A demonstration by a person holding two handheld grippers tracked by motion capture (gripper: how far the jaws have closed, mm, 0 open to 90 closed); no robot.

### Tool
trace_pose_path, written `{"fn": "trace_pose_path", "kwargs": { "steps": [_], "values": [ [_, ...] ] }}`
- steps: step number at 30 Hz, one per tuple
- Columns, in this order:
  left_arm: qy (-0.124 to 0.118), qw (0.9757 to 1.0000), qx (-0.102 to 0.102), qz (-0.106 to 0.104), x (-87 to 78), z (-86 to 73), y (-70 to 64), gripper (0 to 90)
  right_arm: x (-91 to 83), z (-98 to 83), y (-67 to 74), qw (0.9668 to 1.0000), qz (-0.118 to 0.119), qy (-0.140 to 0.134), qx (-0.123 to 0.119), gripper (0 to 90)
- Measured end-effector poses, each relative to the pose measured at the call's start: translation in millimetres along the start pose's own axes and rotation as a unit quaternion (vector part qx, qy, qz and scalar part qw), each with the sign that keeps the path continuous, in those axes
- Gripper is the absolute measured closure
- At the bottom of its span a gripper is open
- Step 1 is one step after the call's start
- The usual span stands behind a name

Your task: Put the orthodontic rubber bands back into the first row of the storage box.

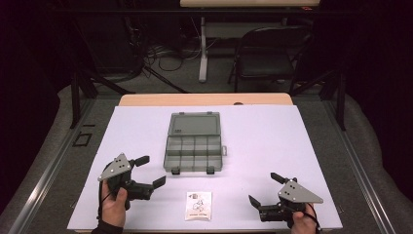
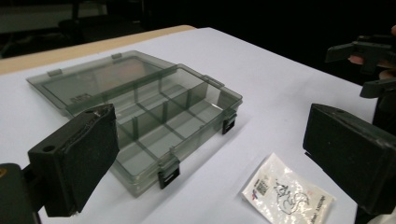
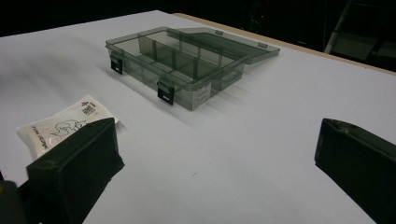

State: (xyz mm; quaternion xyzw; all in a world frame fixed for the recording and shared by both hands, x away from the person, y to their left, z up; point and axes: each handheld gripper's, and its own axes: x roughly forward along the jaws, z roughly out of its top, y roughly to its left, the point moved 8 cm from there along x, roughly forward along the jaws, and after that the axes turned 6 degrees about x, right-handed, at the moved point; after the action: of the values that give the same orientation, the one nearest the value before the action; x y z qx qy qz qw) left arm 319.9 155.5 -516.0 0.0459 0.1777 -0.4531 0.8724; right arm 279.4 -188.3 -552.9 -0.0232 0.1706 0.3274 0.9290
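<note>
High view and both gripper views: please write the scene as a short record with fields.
surface: white table
box: grey compartment box at the table's middle, lid open and lying flat behind it
compartments: look empty
packet: small printed packet in front of the box, apart from it
left tool: open, holds nothing
right tool: open, holds nothing

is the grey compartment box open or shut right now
Open. The compartment box has its lid folded flat back on the table, the dividers are exposed, and the compartments look empty.
</note>
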Motion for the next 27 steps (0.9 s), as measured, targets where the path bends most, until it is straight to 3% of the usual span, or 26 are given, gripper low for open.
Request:
{"fn": "trace_pose_path", "kwargs": {
  "steps": [3, 8, 15, 23, 26, 27],
  "values": [
    [0.013, 0.9999, -0.001, 0.0, 5.9, -0.2, -0.7, 3.5, -0.5, -0.5, -0.4, 1.0, 0.0, 0.003, 0.0, 0.0],
    [0.033, 0.9991, -0.012, -0.024, 18.1, -1.3, -5.1, 0.7, -0.6, -0.8, -0.9, 1.0, 0.001, 0.004, 0.001, 0.0],
    [0.058, 0.9977, 0.01, -0.032, 34.8, -1.2, -15.5, 0.6, -0.2, -0.8, -0.5, 1.0, 0.001, 0.003, 0.001, 0.0],
    [0.081, 0.9966, 0.015, -0.005, 49.1, -0.3, -11.6, 0.6, -0.3, -1.3, -0.6, 1.0, 0.002, 0.007, 0.001, 0.0],
    [0.096, 0.9952, 0.021, 0.003, 53.9, -2.7, -10.1, 5.7, -0.2, -1.5, -0.8, 1.0, 0.002, 0.008, 0.001, 0.0],
    [0.095, 0.9953, 0.019, 0.007, 55.4, -3.3, -8.8, 13.8, -0.2, -1.6, -0.8, 1.0, 0.002, 0.008, 0.001, 0.0]
  ]
}}
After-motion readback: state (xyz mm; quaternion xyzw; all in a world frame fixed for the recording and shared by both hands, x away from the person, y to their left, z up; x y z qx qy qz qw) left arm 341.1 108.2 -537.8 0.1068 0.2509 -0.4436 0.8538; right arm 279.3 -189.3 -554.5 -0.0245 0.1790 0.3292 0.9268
